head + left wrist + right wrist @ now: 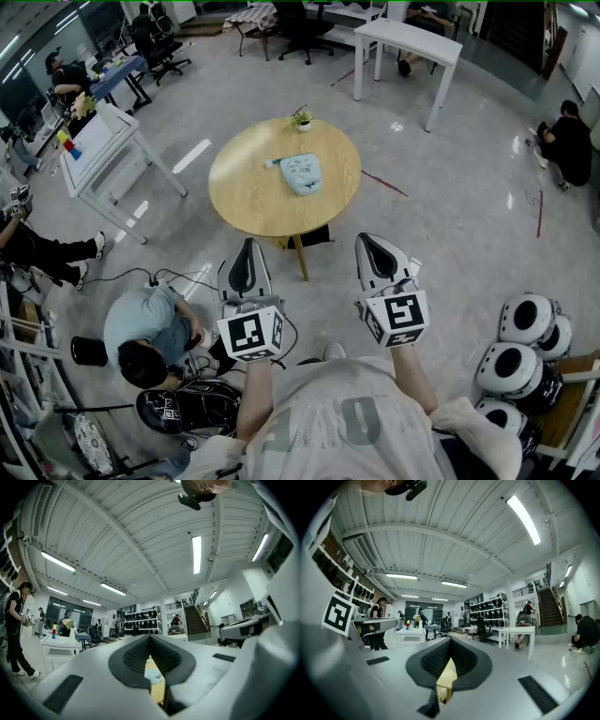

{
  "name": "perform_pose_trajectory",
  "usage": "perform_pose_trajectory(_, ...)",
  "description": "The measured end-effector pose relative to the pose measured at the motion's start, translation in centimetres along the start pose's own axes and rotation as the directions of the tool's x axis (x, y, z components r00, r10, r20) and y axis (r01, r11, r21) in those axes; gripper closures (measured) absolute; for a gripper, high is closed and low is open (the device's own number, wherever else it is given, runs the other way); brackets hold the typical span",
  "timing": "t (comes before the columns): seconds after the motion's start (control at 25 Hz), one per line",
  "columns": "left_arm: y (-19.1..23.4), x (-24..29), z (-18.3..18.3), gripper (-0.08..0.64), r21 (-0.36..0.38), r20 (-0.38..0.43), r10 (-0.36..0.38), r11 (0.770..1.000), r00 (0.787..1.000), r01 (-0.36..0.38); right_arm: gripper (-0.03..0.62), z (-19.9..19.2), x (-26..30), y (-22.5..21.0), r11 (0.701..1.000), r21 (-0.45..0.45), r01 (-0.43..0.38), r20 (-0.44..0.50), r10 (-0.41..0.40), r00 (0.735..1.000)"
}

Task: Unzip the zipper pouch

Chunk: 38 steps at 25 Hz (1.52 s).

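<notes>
A pale blue zipper pouch (302,172) lies flat on a round wooden table (253,192), toward its far side. Both grippers are held up in the air well short of the table, pointing at it. My left gripper (247,247) is shut with nothing in it, and so is my right gripper (371,244). In the left gripper view, the closed jaws (150,641) leave a narrow slit through which a bit of the pouch (153,677) and the table top (158,692) show. The right gripper view shows its closed jaws (450,645) with only a sliver of table (447,678) between them.
A small potted plant (302,118) stands at the table's far edge. A person (142,336) crouches on the floor at the left with cables and gear. White tables (101,142) (409,41) stand farther off. Several white helmets (523,321) lie at the right.
</notes>
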<state>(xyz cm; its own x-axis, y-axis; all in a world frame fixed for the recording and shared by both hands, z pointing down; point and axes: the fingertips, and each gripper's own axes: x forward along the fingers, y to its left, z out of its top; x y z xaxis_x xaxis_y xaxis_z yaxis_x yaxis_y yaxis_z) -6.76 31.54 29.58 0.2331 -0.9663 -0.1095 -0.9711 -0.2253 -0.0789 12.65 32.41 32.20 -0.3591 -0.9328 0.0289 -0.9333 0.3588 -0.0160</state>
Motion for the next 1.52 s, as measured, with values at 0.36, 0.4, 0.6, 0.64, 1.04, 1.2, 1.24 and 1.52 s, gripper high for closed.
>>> perform_pose_trajectory(0.36,-0.3,-0.3,-1.1,0.534,0.009,-0.034,0.016,1.000,0.999,-0.016,0.564,-1.2,-0.2,-0.1,1.000,0.020,-0.024,-0.027,0.024,0.999)
perform_pose_trajectory(0.4,-0.3,-0.4,-1.3,0.534,0.010,-0.038,0.018,1.000,0.999,-0.018,0.564,-1.5,-0.2,-0.1,0.999,0.023,-0.026,-0.033,0.027,0.999)
perform_pose_trajectory(0.6,0.1,-0.7,-2.2,0.534,0.001,-0.066,0.035,0.999,0.997,-0.035,0.563,-2.1,-0.1,0.1,0.993,0.102,-0.058,-0.025,0.061,0.998)
perform_pose_trajectory(0.64,0.1,-0.7,-2.5,0.534,0.001,-0.073,0.035,0.999,0.997,-0.035,0.563,-2.3,-0.1,0.2,0.991,0.117,-0.063,-0.024,0.067,0.997)
perform_pose_trajectory(1.04,1.3,5.4,-3.7,0.534,-0.004,-0.047,0.015,1.000,0.999,-0.016,0.563,-2.9,5.2,-1.8,0.990,0.129,-0.052,-0.025,0.056,0.998)
perform_pose_trajectory(1.2,2.3,9.2,-4.2,0.534,-0.012,-0.043,0.009,1.000,0.999,-0.010,0.563,-2.9,8.8,-3.1,0.991,0.131,-0.034,-0.034,0.039,0.999)
perform_pose_trajectory(1.24,2.7,10.3,-4.4,0.534,-0.014,-0.046,0.005,1.000,0.999,-0.006,0.563,-2.9,9.8,-3.3,0.991,0.132,-0.028,-0.039,0.033,0.999)
perform_pose_trajectory(1.52,7.1,19.6,-5.1,0.534,-0.026,-0.051,-0.021,0.999,0.999,0.019,0.563,-2.0,19.0,-4.6,0.991,0.131,0.017,-0.077,-0.007,0.997)
